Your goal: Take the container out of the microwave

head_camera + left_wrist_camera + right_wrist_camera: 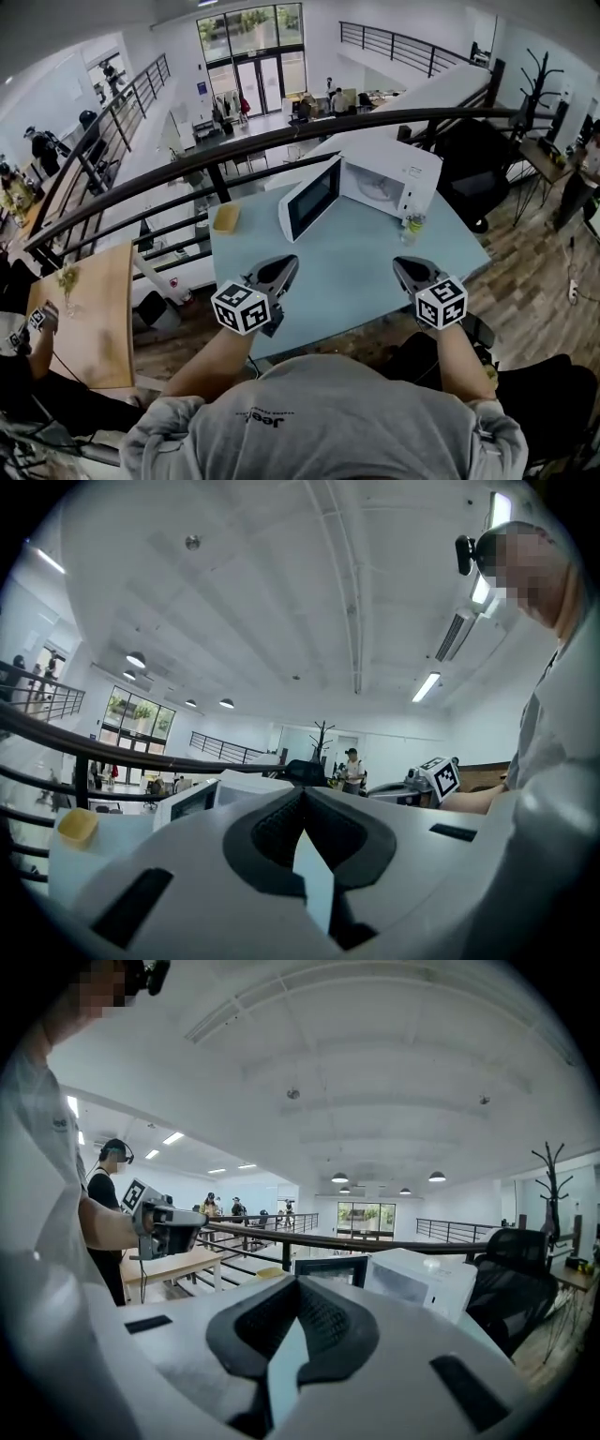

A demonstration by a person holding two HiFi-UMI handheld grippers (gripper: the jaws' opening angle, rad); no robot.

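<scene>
Left gripper (290, 262): jaws closed tip to tip, nothing between. Right gripper (399, 263): jaws likewise closed, empty. Both hovered over near part of pale blue table (347, 281), well apart, short of microwave (412, 173). White microwave stood at table's far side, door (311, 197) swung open to left. Container (380, 187) showed only as pale round shape inside cavity, detail too small to tell. Yellow block (225, 217) lay left of door.

A large open-plan office is shown, viewed from a mezzanine. A black railing (281, 134) is set above a lower floor, where workstations (323, 101) and glass entrance doors (255, 80) are seen. An office chair (473, 173) and coat stand (542, 70) are placed nearby.
</scene>
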